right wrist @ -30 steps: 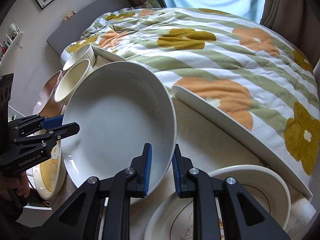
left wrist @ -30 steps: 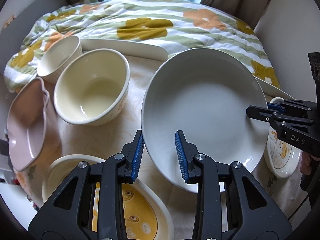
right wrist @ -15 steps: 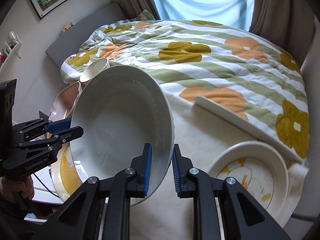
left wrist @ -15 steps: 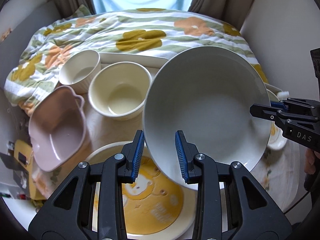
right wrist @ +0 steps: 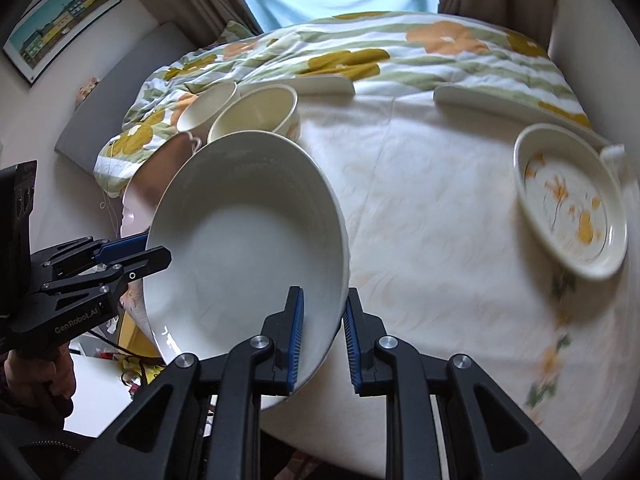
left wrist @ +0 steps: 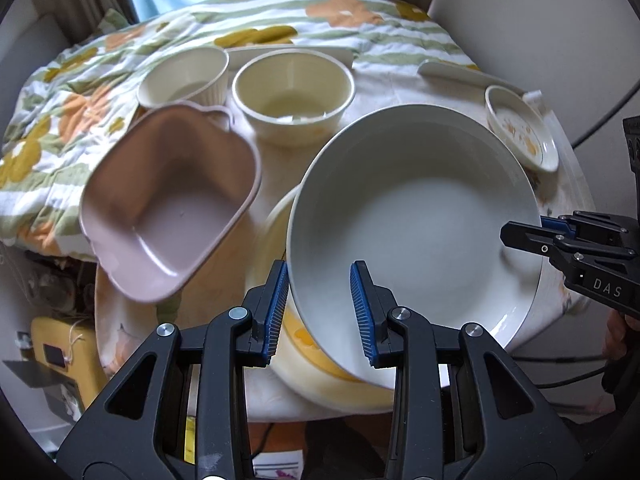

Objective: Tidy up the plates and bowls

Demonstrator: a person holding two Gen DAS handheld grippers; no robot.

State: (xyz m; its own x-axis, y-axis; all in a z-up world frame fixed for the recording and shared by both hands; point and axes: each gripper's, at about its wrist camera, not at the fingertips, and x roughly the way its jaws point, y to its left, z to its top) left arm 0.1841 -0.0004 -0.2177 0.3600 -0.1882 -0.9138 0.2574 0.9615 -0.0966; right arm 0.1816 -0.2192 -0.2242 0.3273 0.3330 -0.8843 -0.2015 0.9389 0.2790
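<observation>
Large white ceramic bowl (left wrist: 416,216), empty, held tilted in the air above the cloth-covered table (right wrist: 440,240), over a yellow-patterned plate (left wrist: 304,344) at the near edge. Left gripper (left wrist: 319,312) clamped on the bowl's near rim; right gripper (right wrist: 323,336) pinching the opposite rim, one pad inside, one outside. Just left: empty pink squarish dish (left wrist: 172,204), its far rim hiding part of a ribbed cream cup (left wrist: 184,76). Beside that cup: round cream bowl (left wrist: 294,96), empty. Well apart at the right edge: small flower-printed plate (right wrist: 572,204). Behind everything: floral quilt (right wrist: 360,48).
</observation>
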